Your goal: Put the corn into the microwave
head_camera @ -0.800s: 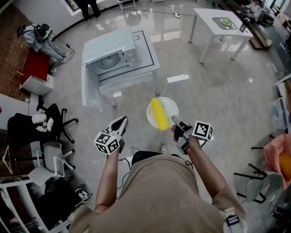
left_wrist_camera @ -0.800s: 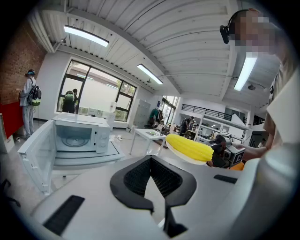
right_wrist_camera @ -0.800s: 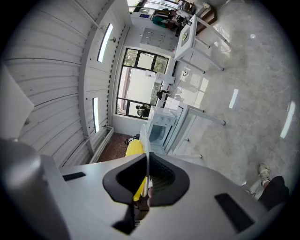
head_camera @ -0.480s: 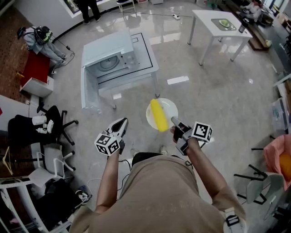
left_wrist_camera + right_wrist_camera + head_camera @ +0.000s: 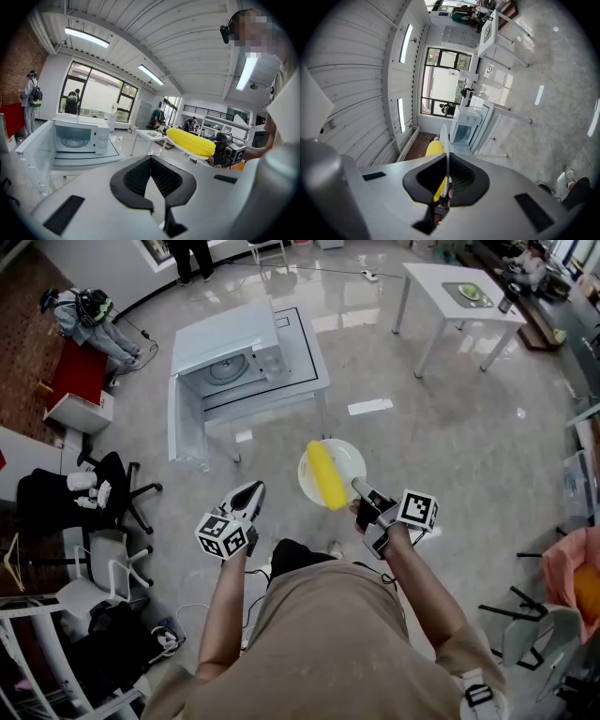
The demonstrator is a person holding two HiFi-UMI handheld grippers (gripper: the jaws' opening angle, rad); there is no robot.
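Both tools are closed: your right tool (image 5: 357, 487) pinches the white plate (image 5: 352, 457) by its rim so the corn (image 5: 323, 474) rides level on it, well apart from the open-doored microwave (image 5: 225, 357) on its counter (image 5: 306, 352). Your left tool (image 5: 250, 491) grips nothing, free for steadying.

Glossy grey floor (image 5: 450, 446) bearing two white tables, well apart, and black office chair (image 5: 105, 486). On nearer table (image 5: 307, 351), microwave (image 5: 225, 357) sitting, door hanging open. On farther table (image 5: 433, 279), small dish (image 5: 470, 292) lying. On white plate (image 5: 352, 457), corn (image 5: 323, 474) lying.
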